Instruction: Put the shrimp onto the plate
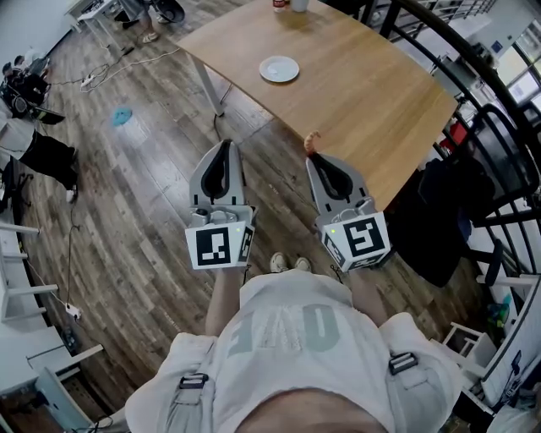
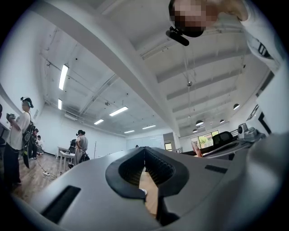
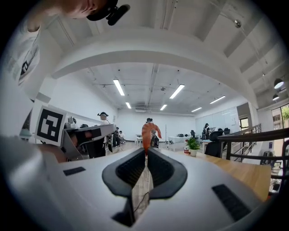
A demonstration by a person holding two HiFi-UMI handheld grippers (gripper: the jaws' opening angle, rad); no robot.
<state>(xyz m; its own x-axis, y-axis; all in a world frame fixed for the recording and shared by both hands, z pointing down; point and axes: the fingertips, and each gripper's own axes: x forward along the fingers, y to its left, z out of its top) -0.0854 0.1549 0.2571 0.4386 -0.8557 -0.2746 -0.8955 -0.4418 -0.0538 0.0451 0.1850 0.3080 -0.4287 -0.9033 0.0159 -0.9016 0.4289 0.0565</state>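
A: Right gripper (image 1: pixel 315 157) – jaws pinched at the tips on the curled orange shrimp (image 1: pixel 312 141), probably for a clean drop.
B: Left gripper (image 1: pixel 224 145) jaws together, empty. Small round white plate (image 1: pixel 279 68) well ahead on the wooden table (image 1: pixel 363 89).

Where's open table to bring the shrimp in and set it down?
The table is mostly bare: the wood between the plate and the near corner, by the right gripper holding the shrimp, is free, and the plate itself is empty. Only the far edge is crowded, with two small containers.
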